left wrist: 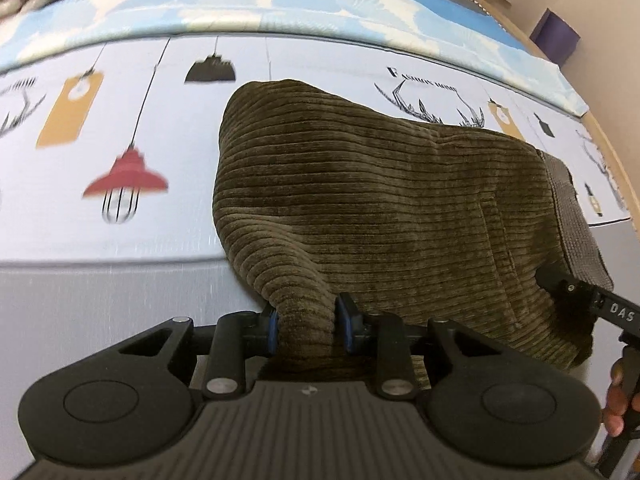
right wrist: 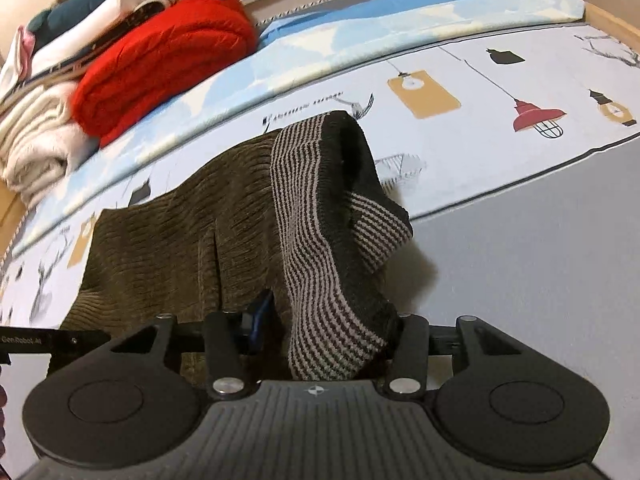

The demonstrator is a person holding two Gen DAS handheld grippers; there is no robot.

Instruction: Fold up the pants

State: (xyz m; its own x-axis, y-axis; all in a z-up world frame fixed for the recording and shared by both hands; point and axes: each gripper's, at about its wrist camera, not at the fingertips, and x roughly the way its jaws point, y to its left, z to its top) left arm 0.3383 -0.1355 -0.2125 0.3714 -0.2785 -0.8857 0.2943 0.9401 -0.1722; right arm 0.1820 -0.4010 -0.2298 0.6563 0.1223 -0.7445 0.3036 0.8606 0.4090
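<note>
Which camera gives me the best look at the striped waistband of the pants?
The right wrist view: the striped waistband fills its centre, running down into the right tool. The left wrist view shows only a sliver of it at the pants' far right edge.

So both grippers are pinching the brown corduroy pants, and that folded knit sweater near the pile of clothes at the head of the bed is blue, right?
Not quite: the folded knit sweater is red, not blue, as the right wrist view shows. The rest holds: the left gripper and right gripper each pinch the brown corduroy pants, the right one at the striped waistband.
</note>
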